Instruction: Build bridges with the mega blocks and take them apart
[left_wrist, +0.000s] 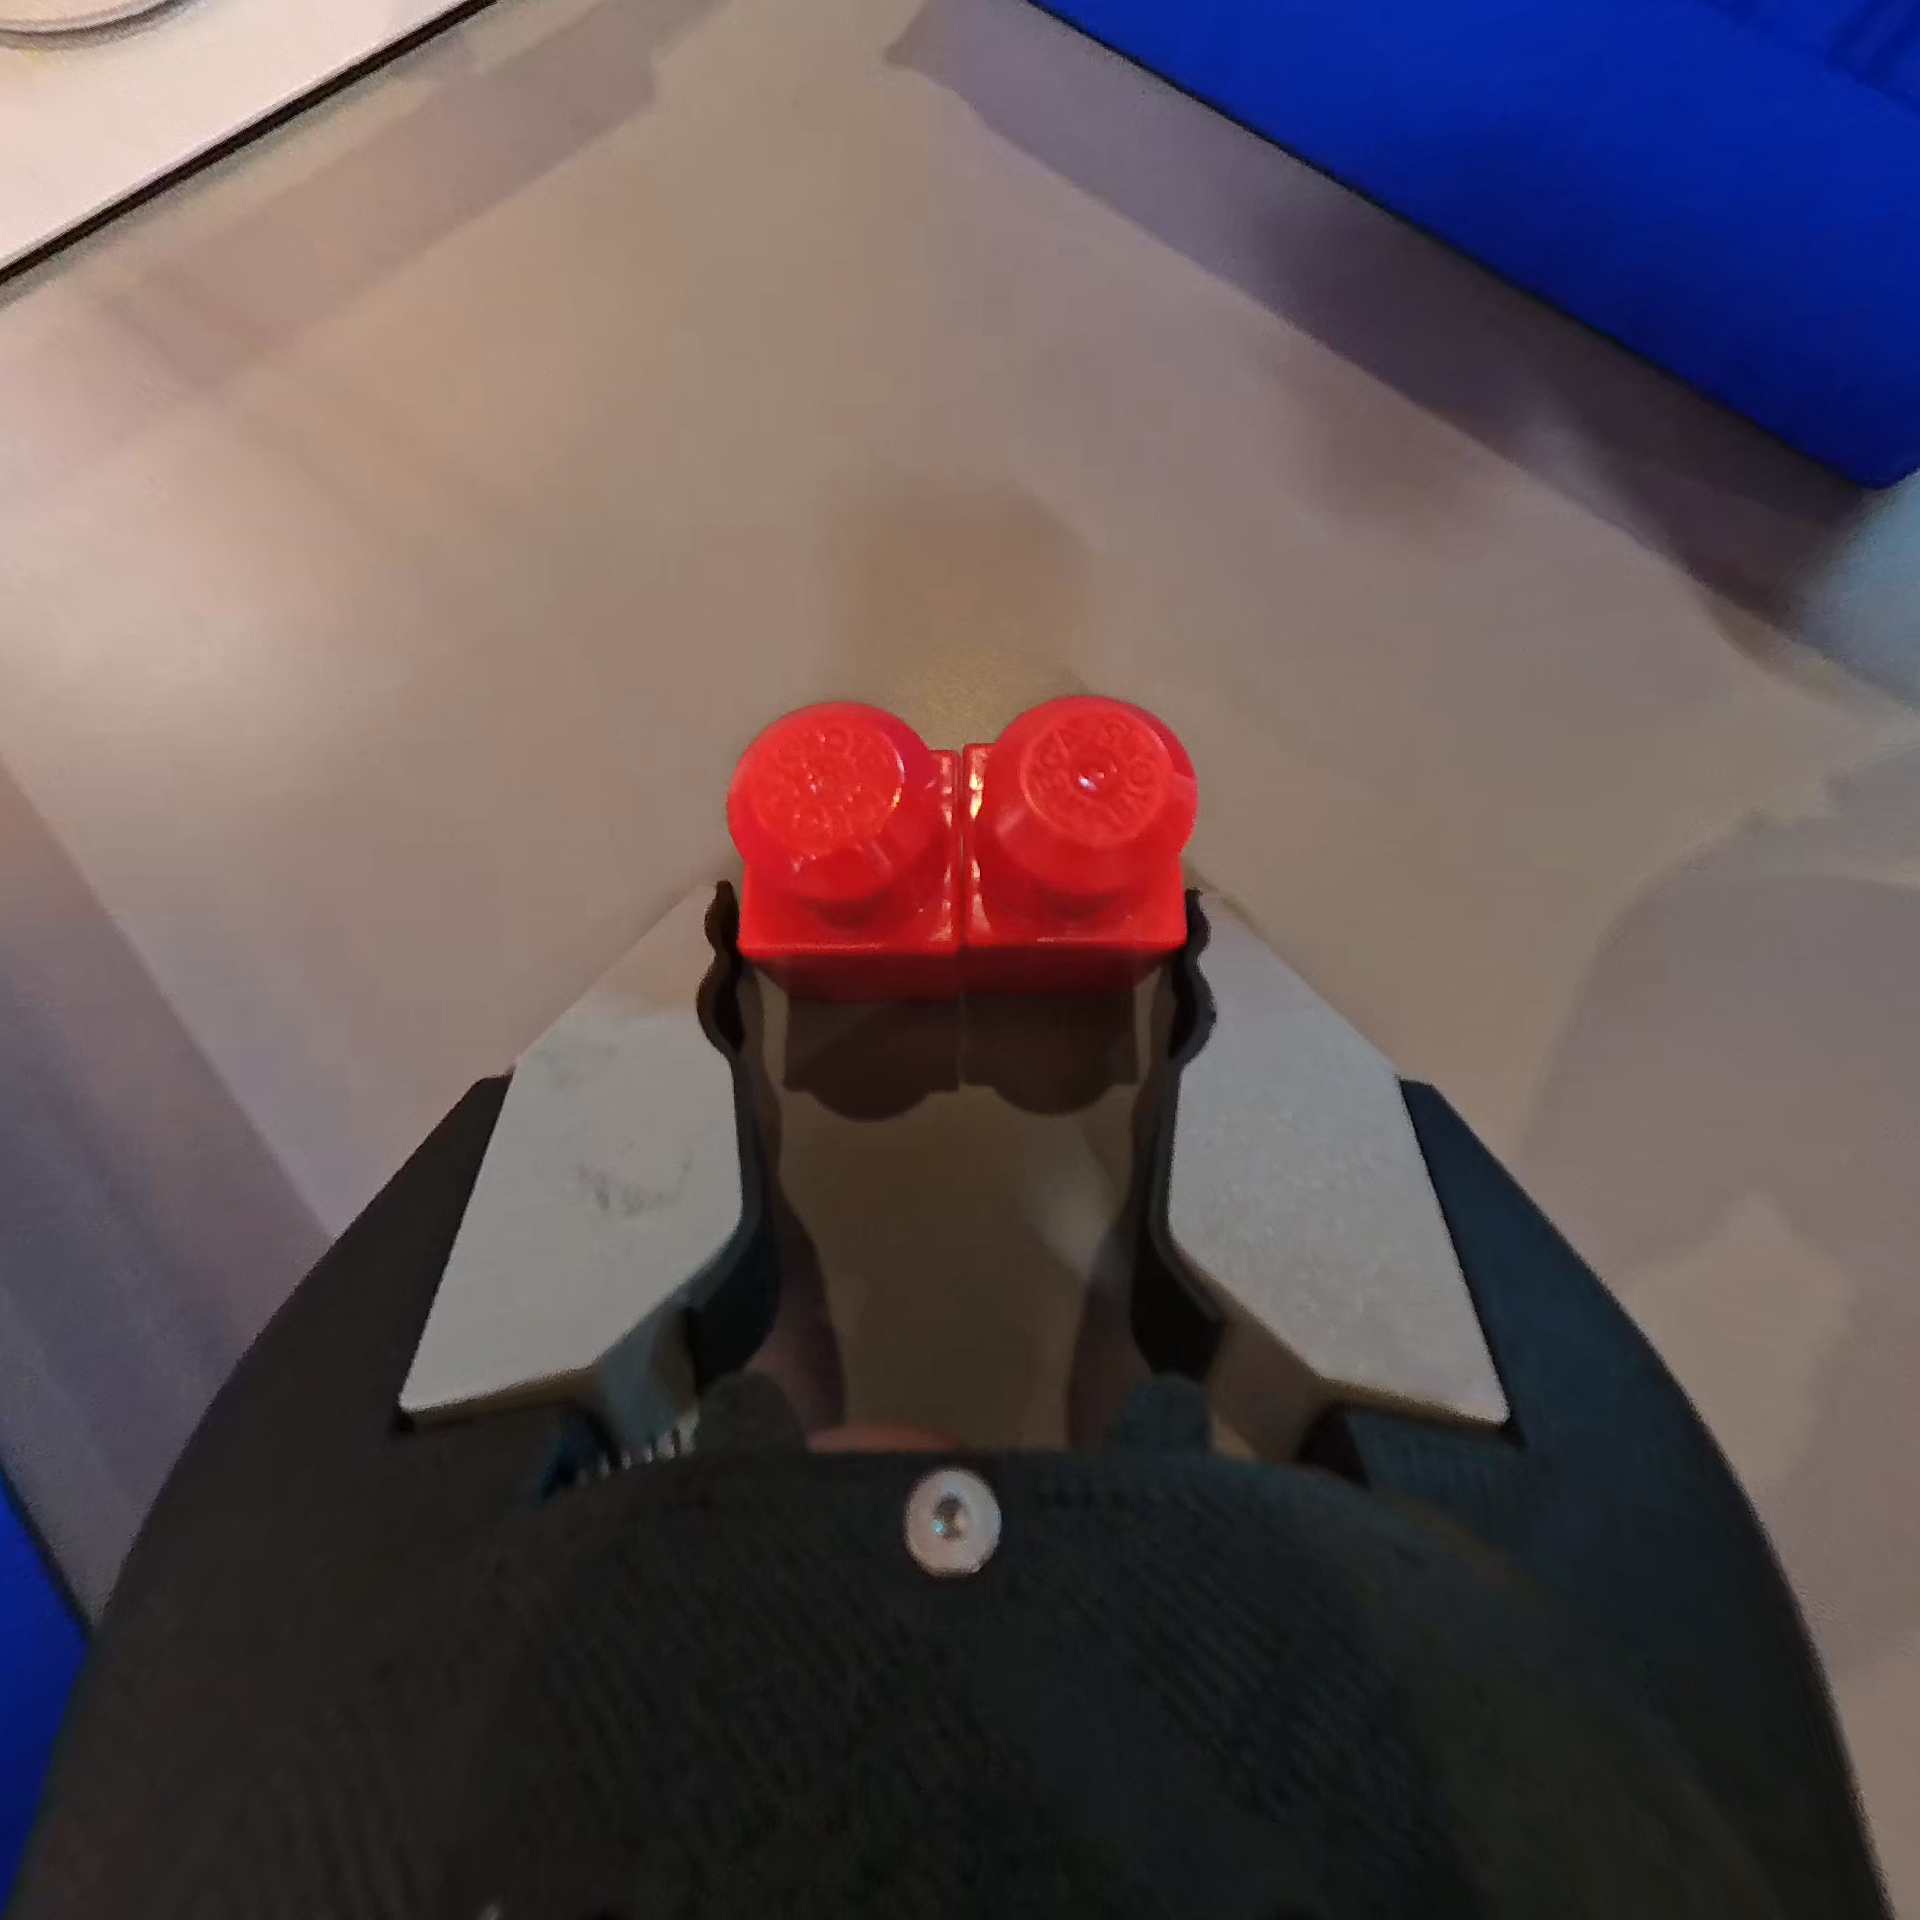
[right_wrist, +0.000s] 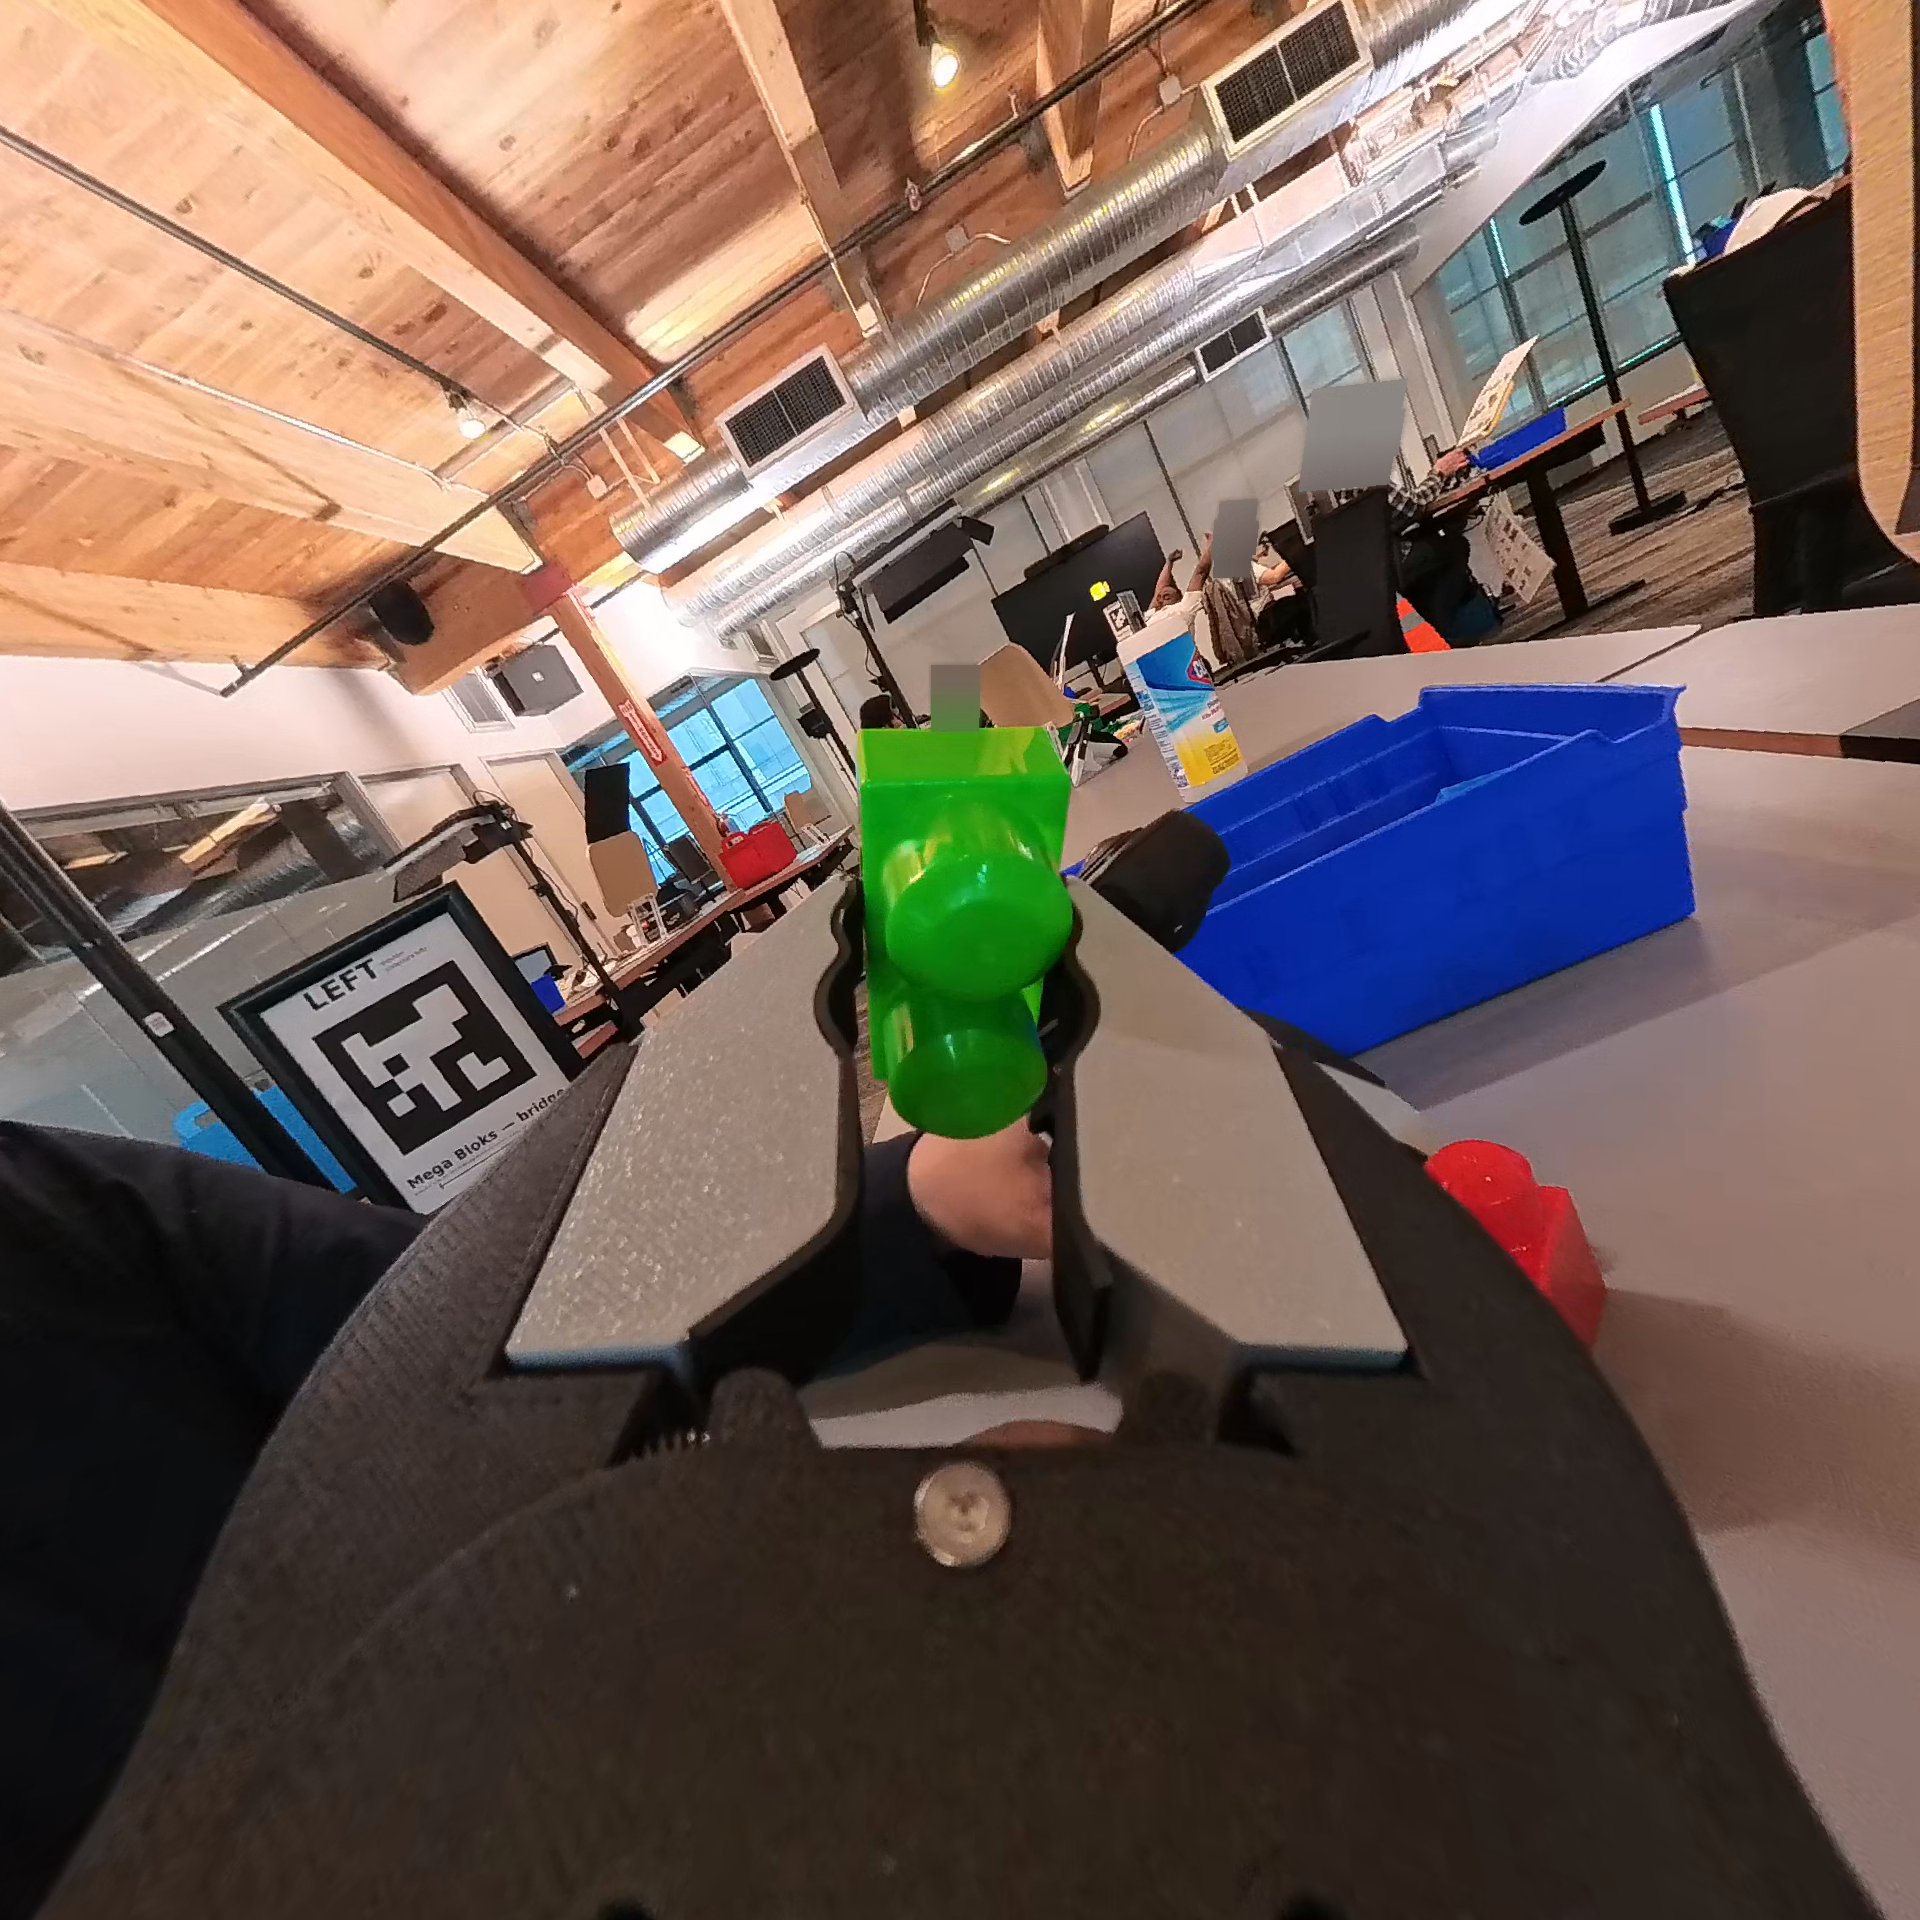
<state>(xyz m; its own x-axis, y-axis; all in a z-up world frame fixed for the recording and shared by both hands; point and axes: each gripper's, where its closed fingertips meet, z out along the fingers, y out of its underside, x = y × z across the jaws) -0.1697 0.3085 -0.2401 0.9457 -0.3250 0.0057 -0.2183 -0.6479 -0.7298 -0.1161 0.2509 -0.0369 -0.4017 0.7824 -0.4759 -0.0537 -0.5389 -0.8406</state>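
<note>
The left gripper clamps two adjoining red blocks on the table. The right gripper clamps a green block aloft. Rigid, light, glossy plastic: grip flat sidewalls.

I'm in an open-plan office turned lab: timber ceiling with silver ducts overhead, rows of desks, big windows, light stands, and a blue parts bin on my grey table.
</note>
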